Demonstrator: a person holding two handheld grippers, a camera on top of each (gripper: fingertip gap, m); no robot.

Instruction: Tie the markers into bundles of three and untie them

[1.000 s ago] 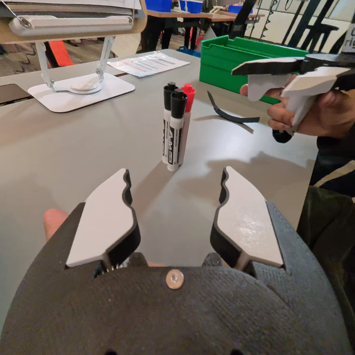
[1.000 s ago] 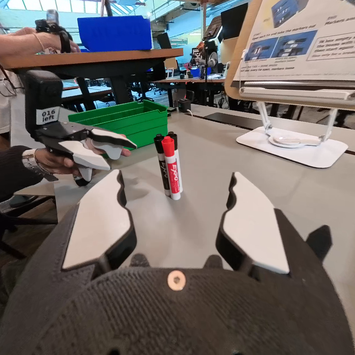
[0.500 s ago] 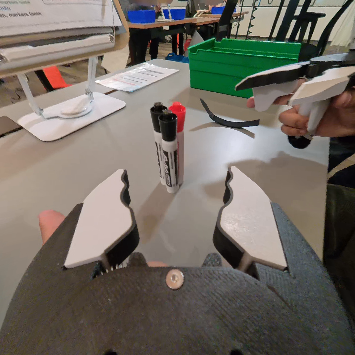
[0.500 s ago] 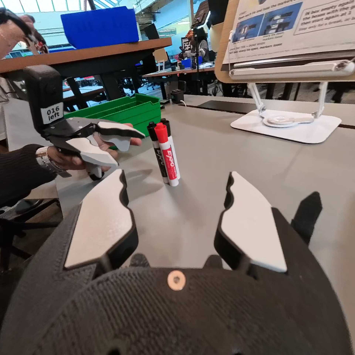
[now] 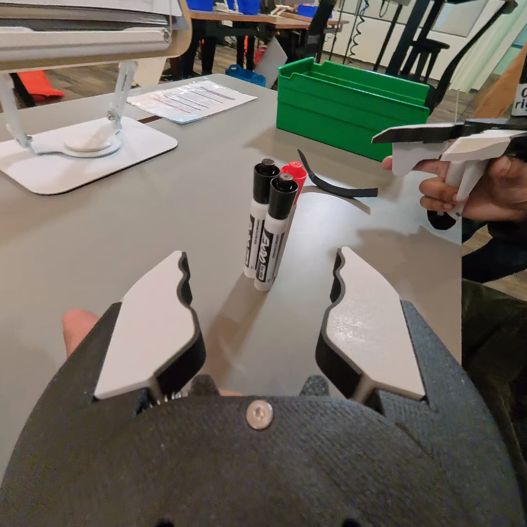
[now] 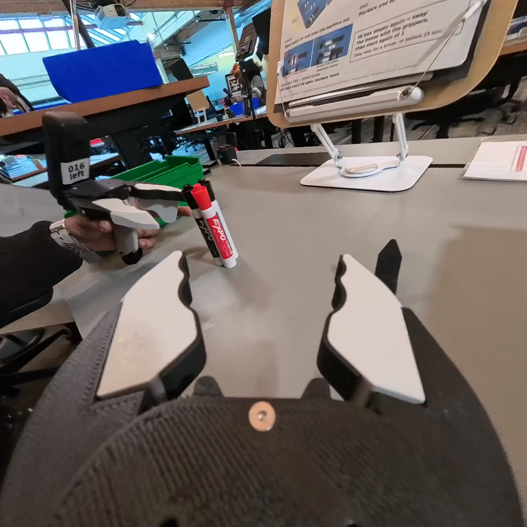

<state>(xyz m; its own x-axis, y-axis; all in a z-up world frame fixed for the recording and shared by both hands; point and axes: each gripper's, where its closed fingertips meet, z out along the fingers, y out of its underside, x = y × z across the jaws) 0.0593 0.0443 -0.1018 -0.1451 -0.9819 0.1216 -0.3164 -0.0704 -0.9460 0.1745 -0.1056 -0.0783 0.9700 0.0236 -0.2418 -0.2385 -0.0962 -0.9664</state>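
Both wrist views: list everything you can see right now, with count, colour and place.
Capped dry-erase markers: three, two black, one red, standing together mid-table.
Black flat strap: one, lying loose behind the markers.
Green plastic bins: stacked, far table edge.
White document stand: one, holding an instruction sheet.
Laminated paper sheet: one, white, beside the stand.
Grey table: one.
Left gripper: open, facing the markers.
Right gripper: open, empty.

Printed writing shows on the markers (image 6: pixel 218 232), a gripper's label (image 6: pixel 76 172) and the stand's instruction sheet (image 6: pixel 370 40).
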